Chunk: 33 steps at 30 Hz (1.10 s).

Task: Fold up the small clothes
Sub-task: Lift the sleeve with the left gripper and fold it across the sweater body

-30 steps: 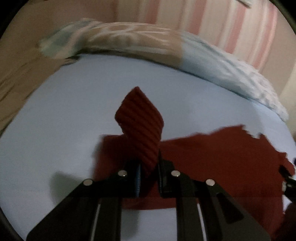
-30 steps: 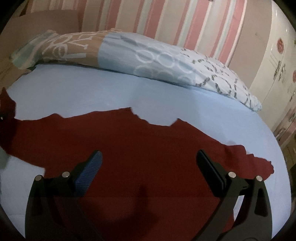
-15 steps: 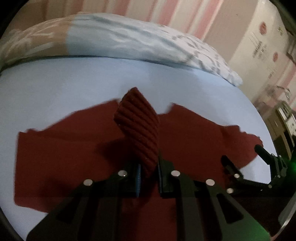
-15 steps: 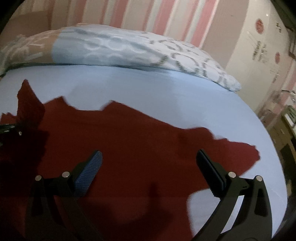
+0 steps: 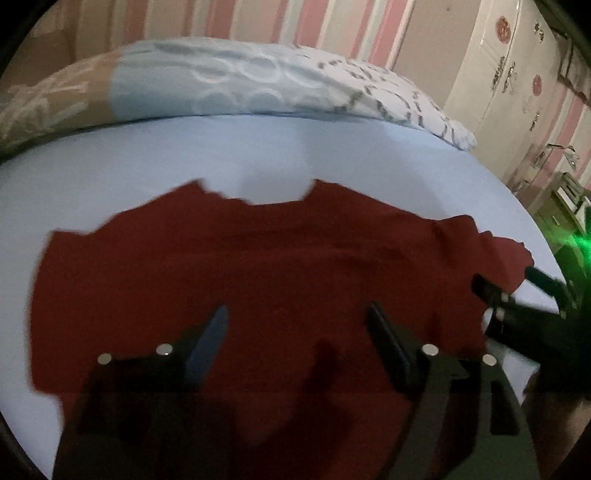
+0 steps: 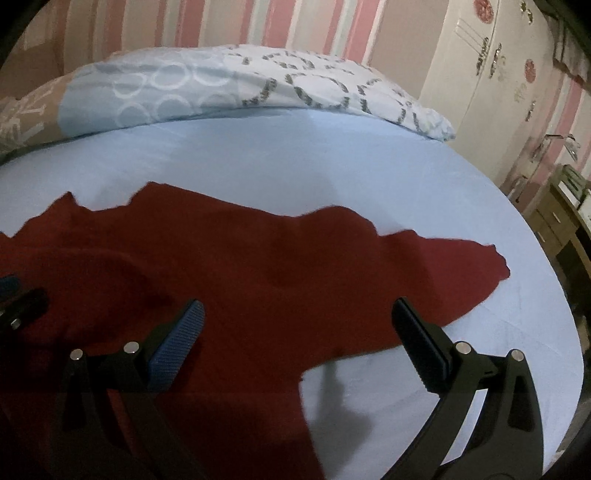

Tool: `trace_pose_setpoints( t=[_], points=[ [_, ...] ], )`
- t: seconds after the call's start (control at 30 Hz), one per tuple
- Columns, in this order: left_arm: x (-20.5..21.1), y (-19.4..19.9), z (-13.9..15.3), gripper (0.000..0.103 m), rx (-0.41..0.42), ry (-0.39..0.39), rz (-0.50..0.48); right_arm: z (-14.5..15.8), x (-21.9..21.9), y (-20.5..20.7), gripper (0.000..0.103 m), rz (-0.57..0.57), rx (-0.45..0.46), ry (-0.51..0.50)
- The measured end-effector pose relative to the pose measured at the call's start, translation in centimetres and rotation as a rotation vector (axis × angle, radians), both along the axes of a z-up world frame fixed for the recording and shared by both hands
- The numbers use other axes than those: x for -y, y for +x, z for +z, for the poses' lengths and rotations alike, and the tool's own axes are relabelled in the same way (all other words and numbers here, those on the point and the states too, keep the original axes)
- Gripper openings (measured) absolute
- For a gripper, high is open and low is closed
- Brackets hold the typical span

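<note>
A dark red garment (image 5: 258, 280) lies spread flat on the pale blue bed sheet (image 5: 110, 177), filling the middle and lower half of the left wrist view. Its far edge runs jagged across the centre of the frame, with a shallow notch near the top middle, and one end tapers off toward the right.

The left claw (image 5: 295, 325) stands wide apart at the bottom centre of its view. Its jaws have just been opening, and nothing sits between them now; the blue pad on the left finger (image 5: 207, 343) and the dark right finger hang over the cloth without pinching it.

The right claw (image 6: 297, 317) is also spread wide at the bottom of its own view, empty, with the garment (image 6: 258, 266) showing between and beyond its fingers. There the cloth stretches from the left edge across to a rounded tip at the right centre of the frame, and bare sheet (image 6: 332, 166) shows under the right finger. In the left wrist view the right claw (image 5: 506, 280) appears at the right edge, just at the tapering end of the garment; whether it touches the cloth I cannot tell.

A patterned pillow or duvet (image 5: 258, 81) lies along the top of the bed, under a pink-striped wall (image 5: 258, 22). A white wardrobe (image 6: 480, 66) stands at the upper right.
</note>
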<state>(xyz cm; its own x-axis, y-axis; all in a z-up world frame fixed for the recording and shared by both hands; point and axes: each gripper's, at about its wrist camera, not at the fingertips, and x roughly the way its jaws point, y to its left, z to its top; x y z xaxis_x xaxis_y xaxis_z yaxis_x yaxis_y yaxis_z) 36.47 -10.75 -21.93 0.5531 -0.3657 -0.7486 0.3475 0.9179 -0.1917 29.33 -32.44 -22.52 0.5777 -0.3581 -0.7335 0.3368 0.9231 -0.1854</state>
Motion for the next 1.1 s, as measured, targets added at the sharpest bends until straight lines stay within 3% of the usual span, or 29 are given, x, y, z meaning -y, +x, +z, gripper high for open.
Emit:
trace_pose_setpoints(
  t=[0.17,0.33,0.43,0.47,0.5,0.53,0.57,0.6,0.7,0.8,0.87,0.93,1.0,1.1],
  points=[
    [-4.8,-0.3,-0.5,0.08,0.034,0.089,0.109,0.2,-3.3,1.1,0.1,0.082,0.002,0.034],
    [-6.9,1.0,-1.2,0.08,0.026,0.119,0.167,-1.9,-6.0,3.5,0.1,0.141,-0.069,0.04],
    [-7.8,1.4,-1.6,0.08,0.008,0.104,0.173,-3.4,-6.3,5.3,0.098,0.15,-0.118,0.094],
    [-7.8,1.6,-1.8,0.08,0.007,0.112,0.173,-3.8,-6.3,5.8,0.082,0.155,-0.136,0.126],
    [-8.1,1.7,-1.9,0.08,0.008,0.118,0.171,-4.1,-6.4,6.2,0.056,0.156,-0.149,0.159],
    [-8.5,1.7,-2.1,0.08,0.008,0.124,0.171,-4.2,-6.5,6.3,0.045,0.166,-0.15,0.181],
    [-8.7,1.9,-2.3,0.08,0.003,0.124,0.174,-4.1,-6.7,6.3,0.041,0.17,-0.146,0.171],
    [-8.9,2.0,-2.3,0.08,-0.006,0.112,0.175,-3.8,-7.0,6.3,0.028,0.181,-0.134,0.148],
    [-10.1,3.0,-2.4,0.08,-0.048,0.041,0.198,-3.0,-6.9,6.1,0.024,0.199,-0.088,0.143],
    [-9.7,4.6,-3.1,0.079,-0.118,0.025,0.187,-1.7,-6.6,5.5,0.023,0.202,-0.031,0.082],
    [-8.6,4.4,-2.0,0.079,-0.086,0.019,0.157,-0.8,-6.1,5.1,0.022,0.185,0.008,0.015],
    [-7.4,3.9,-1.1,0.08,-0.04,0.048,0.137,-0.4,-5.1,4.9,0.022,0.15,0.025,-0.06],
    [-6.3,3.7,-0.9,0.081,-0.02,0.087,0.119,-1.1,-3.3,5.1,0.022,0.111,0.003,-0.073],
    [-5.3,4.4,-2.9,0.081,-0.064,0.146,0.099,-3.1,-1.3,5.5,0.022,0.078,-0.045,-0.059]
  ],
)
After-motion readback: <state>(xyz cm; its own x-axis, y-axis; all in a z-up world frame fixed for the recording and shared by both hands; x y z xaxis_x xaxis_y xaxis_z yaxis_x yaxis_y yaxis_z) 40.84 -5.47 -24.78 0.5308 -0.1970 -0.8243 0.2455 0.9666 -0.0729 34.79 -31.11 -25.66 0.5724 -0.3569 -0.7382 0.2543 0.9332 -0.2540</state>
